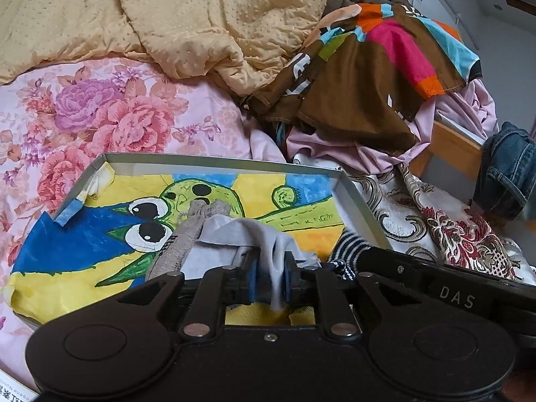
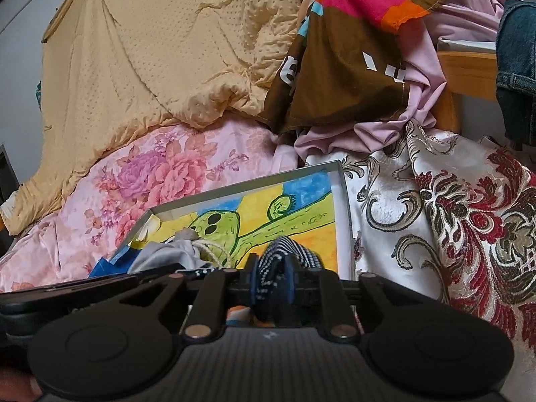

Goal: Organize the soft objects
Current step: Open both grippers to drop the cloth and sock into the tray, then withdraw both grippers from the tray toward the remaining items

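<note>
A shallow grey-rimmed box (image 1: 355, 197) with a yellow, blue and green cartoon lining lies on the bed; it also shows in the right wrist view (image 2: 345, 201). My left gripper (image 1: 270, 279) is shut on a grey cloth (image 1: 241, 231) that bunches over the box beside a beige knitted piece (image 1: 187, 231). My right gripper (image 2: 272, 279) is shut on a navy-and-white striped sock (image 2: 284, 251), held over the box's near right part. The sock also shows in the left wrist view (image 1: 348, 248), next to the right gripper's black body.
A floral pink sheet (image 1: 100, 117) covers the bed. A dotted yellow quilt (image 1: 201, 16) is heaped behind. A brown multicoloured garment (image 1: 361, 77) and lilac cloth (image 1: 368, 154) are piled at right, beside a brocade fabric (image 2: 452, 217) and jeans (image 1: 509, 174).
</note>
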`<state>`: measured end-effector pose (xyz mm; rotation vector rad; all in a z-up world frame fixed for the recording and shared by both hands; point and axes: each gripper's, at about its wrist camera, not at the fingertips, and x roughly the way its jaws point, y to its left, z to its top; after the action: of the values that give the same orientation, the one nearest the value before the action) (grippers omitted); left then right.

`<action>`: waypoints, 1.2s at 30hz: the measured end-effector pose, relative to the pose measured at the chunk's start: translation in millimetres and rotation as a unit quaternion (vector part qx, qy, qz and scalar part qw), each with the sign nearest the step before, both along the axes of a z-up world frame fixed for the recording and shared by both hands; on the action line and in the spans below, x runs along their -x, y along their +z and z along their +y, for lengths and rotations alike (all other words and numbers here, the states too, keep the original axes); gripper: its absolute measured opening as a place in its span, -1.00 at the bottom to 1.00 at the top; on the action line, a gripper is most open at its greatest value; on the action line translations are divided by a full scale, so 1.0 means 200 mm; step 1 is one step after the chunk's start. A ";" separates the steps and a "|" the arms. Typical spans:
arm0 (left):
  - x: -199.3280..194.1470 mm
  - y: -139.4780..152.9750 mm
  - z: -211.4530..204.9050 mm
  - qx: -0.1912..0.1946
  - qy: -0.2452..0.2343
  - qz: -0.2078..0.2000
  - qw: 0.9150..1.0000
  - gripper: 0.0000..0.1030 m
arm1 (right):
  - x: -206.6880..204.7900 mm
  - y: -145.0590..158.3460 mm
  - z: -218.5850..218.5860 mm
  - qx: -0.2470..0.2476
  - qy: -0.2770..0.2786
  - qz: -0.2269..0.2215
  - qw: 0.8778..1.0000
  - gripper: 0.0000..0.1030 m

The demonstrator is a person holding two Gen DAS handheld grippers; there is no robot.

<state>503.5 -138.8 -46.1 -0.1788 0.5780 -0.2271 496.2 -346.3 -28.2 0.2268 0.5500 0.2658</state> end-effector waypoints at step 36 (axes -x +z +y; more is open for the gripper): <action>0.82 0.38 0.21 0.005 0.047 -0.078 0.996 0.98 | 0.73 0.36 -0.06 0.050 -0.014 -0.090 0.995 0.99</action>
<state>338.8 -96.4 29.6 -0.1960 0.4122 -0.1510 349.4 -358.9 43.8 0.1116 0.3796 0.2288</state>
